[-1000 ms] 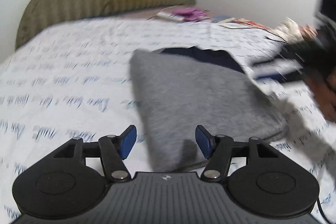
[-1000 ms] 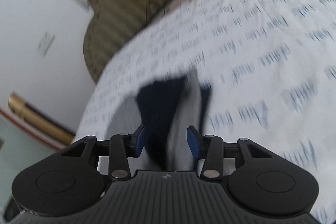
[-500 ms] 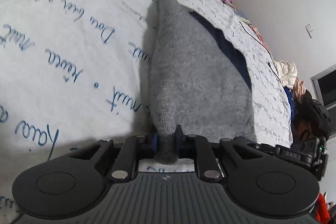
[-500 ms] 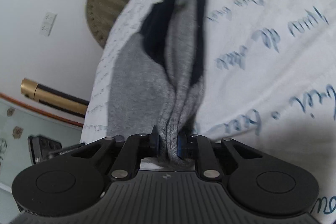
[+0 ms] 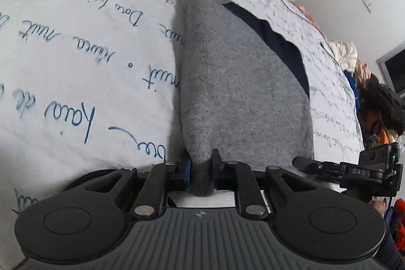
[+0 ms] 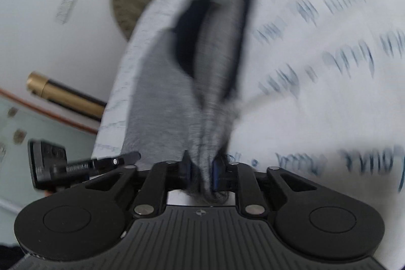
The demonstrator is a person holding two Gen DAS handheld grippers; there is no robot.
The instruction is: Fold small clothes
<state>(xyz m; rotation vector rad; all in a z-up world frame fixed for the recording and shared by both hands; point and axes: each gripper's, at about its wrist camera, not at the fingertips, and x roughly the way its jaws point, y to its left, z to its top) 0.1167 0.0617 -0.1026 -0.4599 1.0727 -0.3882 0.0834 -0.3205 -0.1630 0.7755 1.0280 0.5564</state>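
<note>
1. Two corners of the near hem are held: the left gripper is clamped on one bunched corner of the grey garment, the right gripper on the other. Both pairs of fingers have eased slightly within the last half second, cloth still pinched between the pads.
2. The garment is lying on the bed sheet, spread away from both grippers, its far end unheld.
3. Judgement: a lengthwise fold is being set up. The two corners are best lifted together and level, carried over to the far edge, and laid down with the edges matched; uneven height would skew the crease.
4. Risk: thick gathered knit between narrow pads may slip if the grip is loosened further.
5. Material: grey knit, fine ribbed weave, soft and limp; a dark navy panel is exposed along the far side.
6. Sheet: white, wrinkled, printed with blue cursive script.
7. The right-wrist view is blurred; fine detail cannot be read there.
</note>
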